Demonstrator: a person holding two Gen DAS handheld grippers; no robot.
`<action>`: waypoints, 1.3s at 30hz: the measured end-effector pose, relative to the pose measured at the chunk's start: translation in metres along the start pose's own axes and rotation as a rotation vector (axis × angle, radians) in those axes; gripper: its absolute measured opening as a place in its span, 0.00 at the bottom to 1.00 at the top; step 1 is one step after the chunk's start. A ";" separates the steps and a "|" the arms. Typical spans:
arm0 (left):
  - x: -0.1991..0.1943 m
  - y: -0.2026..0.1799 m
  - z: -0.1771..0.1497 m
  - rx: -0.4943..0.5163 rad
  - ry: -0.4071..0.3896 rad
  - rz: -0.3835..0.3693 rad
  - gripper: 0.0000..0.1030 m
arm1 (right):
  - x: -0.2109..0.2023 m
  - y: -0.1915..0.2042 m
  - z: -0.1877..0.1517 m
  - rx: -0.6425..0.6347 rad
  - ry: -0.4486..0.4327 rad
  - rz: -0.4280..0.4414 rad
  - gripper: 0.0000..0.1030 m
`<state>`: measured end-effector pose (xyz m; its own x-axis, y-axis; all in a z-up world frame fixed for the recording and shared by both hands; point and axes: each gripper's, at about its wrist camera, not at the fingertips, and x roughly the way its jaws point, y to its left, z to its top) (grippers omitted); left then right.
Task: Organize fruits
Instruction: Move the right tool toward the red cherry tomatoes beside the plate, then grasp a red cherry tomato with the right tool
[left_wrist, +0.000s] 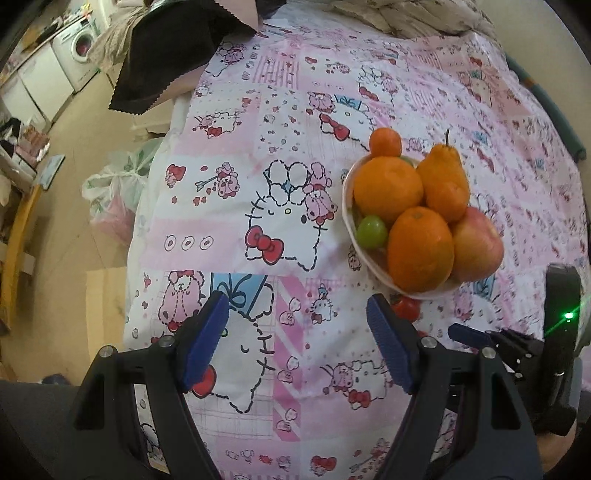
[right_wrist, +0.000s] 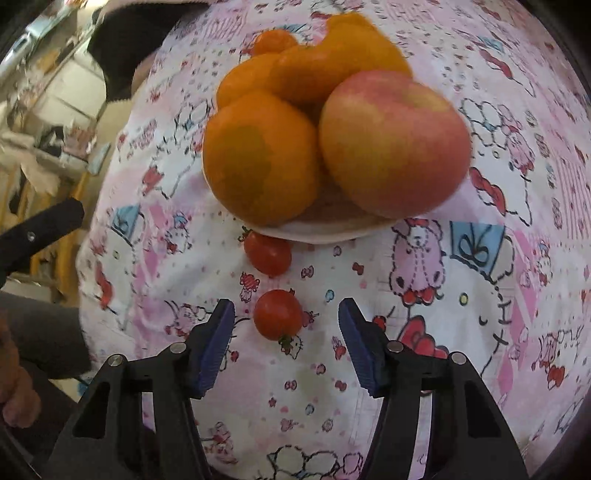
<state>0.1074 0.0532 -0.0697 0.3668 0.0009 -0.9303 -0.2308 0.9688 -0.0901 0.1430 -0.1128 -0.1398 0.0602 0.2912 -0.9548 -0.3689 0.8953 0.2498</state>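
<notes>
A white bowl (left_wrist: 349, 192) on the pink cartoon cloth holds two oranges (left_wrist: 420, 249), an orange pear (left_wrist: 441, 177), a pink apple (left_wrist: 478, 249) and a green grape (left_wrist: 372, 232); a small mandarin (left_wrist: 385, 142) sits just behind it. My left gripper (left_wrist: 297, 339) is open and empty over bare cloth, left of the bowl. In the right wrist view the bowl (right_wrist: 321, 234) is close ahead. One cherry tomato (right_wrist: 267, 253) lies at its rim, another (right_wrist: 277, 314) lies between the fingers of my open right gripper (right_wrist: 286, 334). The right gripper also shows in the left wrist view (left_wrist: 465, 332).
The cloth-covered table (left_wrist: 258, 110) ends at the left, with floor, plastic bags (left_wrist: 110, 188) and a washing machine (left_wrist: 79, 48) beyond. A dark cloth (left_wrist: 166, 59) hangs at the far left corner. Rumpled bedding (left_wrist: 406, 14) lies at the far edge.
</notes>
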 end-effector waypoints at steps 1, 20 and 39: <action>0.002 -0.001 -0.001 0.006 0.006 -0.002 0.72 | 0.004 0.002 0.000 -0.015 0.008 -0.008 0.47; 0.008 -0.019 -0.001 0.026 0.015 -0.025 0.72 | -0.032 -0.036 -0.011 0.114 -0.071 0.078 0.33; 0.059 -0.091 -0.036 0.156 0.084 -0.023 0.72 | -0.110 -0.107 -0.017 0.420 -0.289 0.243 0.33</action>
<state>0.1180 -0.0434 -0.1293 0.2927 -0.0361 -0.9555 -0.0786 0.9950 -0.0617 0.1601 -0.2463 -0.0642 0.2927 0.5333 -0.7937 -0.0069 0.8312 0.5560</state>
